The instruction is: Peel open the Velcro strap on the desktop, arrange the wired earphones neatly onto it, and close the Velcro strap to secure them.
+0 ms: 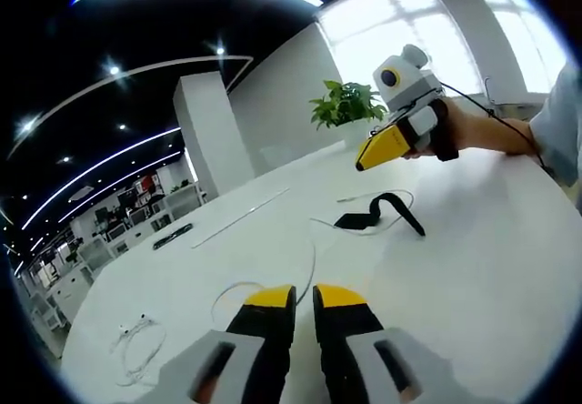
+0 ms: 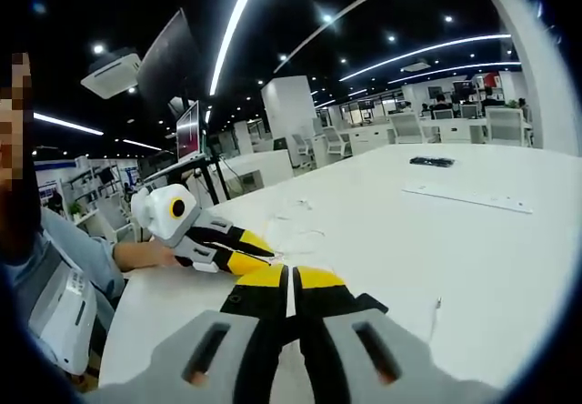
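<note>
Though the black Velcro strap [image 1: 377, 212] lies plainly on the white tabletop [image 1: 491, 267] in the left gripper view, whether it is peeled open is hard to make out: one flat end rests on the surface while the rest arches up in a loop and trails off to a thin tip. Its long axis runs across the view, flat end toward the left, tip toward the right. A thin white cable [image 1: 312, 240] threads under and around it, and how the two touch cannot be told. A bundle of white wired earphones [image 1: 136, 340] lies well apart, near the lower left edge, its details too small to read.

The strap sits ahead of the left gripper [image 1: 304, 297], well apart from its yellow-tipped fingers, which stand close together with a narrow gap and hold nothing. The right gripper [image 1: 366, 160] hovers above and beyond the strap, held in a hand [image 1: 473, 126]; its fingers look closed here.

In the right gripper view the right gripper [image 2: 290, 278] has its fingers nearly together, empty, with the left gripper [image 2: 259, 247] just beyond them. A dark flat object [image 2: 431, 161] and a long pale strip [image 2: 468, 197] lie farther off.
</note>
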{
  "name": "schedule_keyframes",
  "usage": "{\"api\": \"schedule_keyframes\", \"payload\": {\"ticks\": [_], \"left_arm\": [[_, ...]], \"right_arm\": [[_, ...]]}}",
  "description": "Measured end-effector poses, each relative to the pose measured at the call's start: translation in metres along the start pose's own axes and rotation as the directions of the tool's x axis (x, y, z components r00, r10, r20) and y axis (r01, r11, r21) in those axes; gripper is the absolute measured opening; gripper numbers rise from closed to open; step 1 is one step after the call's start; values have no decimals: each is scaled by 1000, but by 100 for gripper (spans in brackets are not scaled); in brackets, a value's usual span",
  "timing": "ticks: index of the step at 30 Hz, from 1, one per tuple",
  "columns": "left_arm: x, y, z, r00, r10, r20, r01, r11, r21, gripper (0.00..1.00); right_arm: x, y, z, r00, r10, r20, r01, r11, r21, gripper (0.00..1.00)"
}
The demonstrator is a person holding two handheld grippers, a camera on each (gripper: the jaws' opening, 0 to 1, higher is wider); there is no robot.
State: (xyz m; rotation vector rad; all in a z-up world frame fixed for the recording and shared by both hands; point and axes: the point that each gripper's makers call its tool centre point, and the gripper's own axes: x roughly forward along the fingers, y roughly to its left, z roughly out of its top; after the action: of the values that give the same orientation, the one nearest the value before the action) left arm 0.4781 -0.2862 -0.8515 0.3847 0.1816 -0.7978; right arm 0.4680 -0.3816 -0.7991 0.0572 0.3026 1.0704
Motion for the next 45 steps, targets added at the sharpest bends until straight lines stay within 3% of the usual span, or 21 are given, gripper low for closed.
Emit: {"api": "schedule_keyframes", "payload": {"ticks": [18,45], "left_arm": [[1,1,-1,1000,2,-6,-2,1000,7,11],[7,5,1,1000,29,-13,-28,996,84,8]], "right_arm": [[0,-1,1,1000,4,-3,-4,1000,2,5],[-1,-2,0,1000,2,6,-2,1000,16,5]]}}
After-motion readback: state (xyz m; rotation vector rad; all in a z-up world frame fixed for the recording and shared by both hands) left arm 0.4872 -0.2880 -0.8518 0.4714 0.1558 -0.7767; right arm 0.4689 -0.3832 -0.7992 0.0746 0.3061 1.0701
